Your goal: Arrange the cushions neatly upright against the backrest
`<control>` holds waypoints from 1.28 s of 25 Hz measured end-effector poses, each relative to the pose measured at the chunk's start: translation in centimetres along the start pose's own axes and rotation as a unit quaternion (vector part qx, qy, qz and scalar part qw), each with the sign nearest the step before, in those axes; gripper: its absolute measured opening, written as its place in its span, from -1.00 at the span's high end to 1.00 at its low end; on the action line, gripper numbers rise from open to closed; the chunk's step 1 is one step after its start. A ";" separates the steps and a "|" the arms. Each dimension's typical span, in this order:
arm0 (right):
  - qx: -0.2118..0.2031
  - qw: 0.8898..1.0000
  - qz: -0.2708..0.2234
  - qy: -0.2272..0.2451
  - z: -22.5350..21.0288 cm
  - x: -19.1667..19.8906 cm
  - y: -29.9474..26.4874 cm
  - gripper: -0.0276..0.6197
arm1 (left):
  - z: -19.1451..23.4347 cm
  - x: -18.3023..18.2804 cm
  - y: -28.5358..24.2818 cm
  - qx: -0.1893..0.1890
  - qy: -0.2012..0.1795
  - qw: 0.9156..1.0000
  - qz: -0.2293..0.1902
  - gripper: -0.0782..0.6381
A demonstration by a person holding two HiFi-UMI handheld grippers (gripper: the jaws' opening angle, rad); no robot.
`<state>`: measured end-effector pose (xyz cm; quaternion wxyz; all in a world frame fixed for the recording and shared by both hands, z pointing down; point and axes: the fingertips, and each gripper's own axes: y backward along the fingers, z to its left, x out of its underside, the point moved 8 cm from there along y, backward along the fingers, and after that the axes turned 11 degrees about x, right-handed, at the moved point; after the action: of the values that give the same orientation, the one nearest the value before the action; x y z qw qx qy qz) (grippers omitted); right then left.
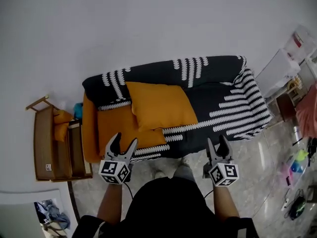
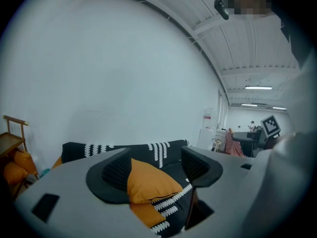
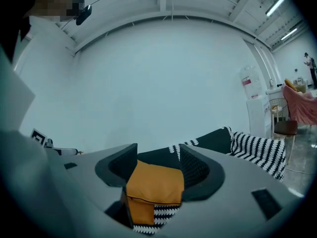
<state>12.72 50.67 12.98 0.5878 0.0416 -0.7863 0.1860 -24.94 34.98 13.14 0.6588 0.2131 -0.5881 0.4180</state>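
Two orange cushions lie flat on the left part of the sofa (image 1: 225,90), which wears a black cover with white stripes. The upper cushion (image 1: 159,104) overlaps the lower one (image 1: 124,129) and reaches the foot of the backrest (image 1: 213,66). My left gripper (image 1: 125,139) stands open in front of the sofa's front edge, near the lower cushion's corner, touching nothing. To the right, my right gripper (image 1: 217,139) is open too, holding nothing. In the left gripper view the upper cushion (image 2: 148,182) shows far off between the jaws, as the same cushion (image 3: 157,181) does in the right gripper view.
A wooden rack (image 1: 49,143) with orange pads stands left of the sofa. White appliances (image 1: 282,68), a chair and pink cloth (image 1: 307,108) crowd the right. Cables and small items (image 1: 297,182) lie on the shiny floor. A plain wall runs behind the sofa.
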 end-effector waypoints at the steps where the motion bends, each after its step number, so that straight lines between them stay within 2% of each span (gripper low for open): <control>1: -0.002 1.000 0.003 0.001 -0.3 -0.1 -0.8 0.06 | 0.3 -0.1 -0.9 0.000 0.001 1.000 0.003 -0.13; 9: -0.010 0.999 0.038 0.015 -4.1 -1.4 -11.4 0.06 | 2.7 -2.2 -9.4 -0.035 0.005 0.999 0.016 -0.13; 14: -0.040 0.997 0.057 0.037 -6.4 -3.9 -19.2 0.06 | 3.5 -3.8 -14.6 -0.077 0.007 0.997 0.024 -0.13; 17: -0.059 0.995 0.064 0.054 -7.5 -5.0 -23.3 0.06 | 4.3 -3.7 -17.0 -0.111 0.018 0.993 0.035 -0.13; 22: -0.075 0.992 0.086 0.062 -10.1 -5.4 -28.4 0.07 | 4.8 -2.2 -19.9 -0.169 0.030 0.982 0.083 -0.13; 27: -0.081 0.986 0.123 0.081 -13.0 -3.6 -33.0 0.08 | 5.1 -0.4 -23.8 -0.193 0.034 0.972 0.127 -0.13; 32: -0.100 0.975 0.174 0.096 -12.2 0.8 -36.0 0.08 | 5.7 2.0 -26.2 -0.196 0.040 0.963 0.180 -0.14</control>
<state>33.81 21.63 25.46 0.6203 -0.1734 -0.7359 0.2089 -7.42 16.51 21.80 0.6244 -0.0462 -0.6603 0.4148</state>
